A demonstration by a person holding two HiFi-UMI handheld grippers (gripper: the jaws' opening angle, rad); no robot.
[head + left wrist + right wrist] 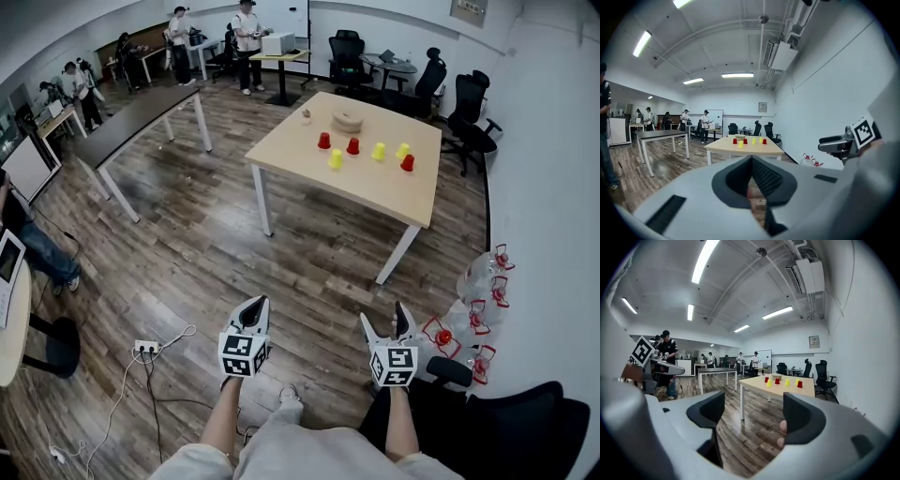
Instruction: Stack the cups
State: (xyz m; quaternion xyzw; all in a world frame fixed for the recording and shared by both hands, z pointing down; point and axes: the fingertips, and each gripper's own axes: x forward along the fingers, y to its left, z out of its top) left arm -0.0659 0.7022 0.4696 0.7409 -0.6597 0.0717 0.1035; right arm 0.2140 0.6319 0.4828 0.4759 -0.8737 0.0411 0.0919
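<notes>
Three red and three yellow cups stand upside down and apart on the far light wooden table (375,192); among them are a red cup (323,141) and a yellow cup (336,158). They also show far off, with a red cup (735,140) in the left gripper view and a yellow cup (769,383) in the right gripper view. Both grippers hang low over the floor, well short of the table. My left gripper (255,307) (751,164) is shut and holds nothing. My right gripper (383,319) (753,411) is open and holds nothing.
A beige roll (347,120) lies on the table behind the cups. A long dark table (141,117) stands at left. Water jugs (476,281) line the right wall, and a black chair (506,422) is at the near right. A power strip (145,347) and cables lie on the floor. People stand at the back.
</notes>
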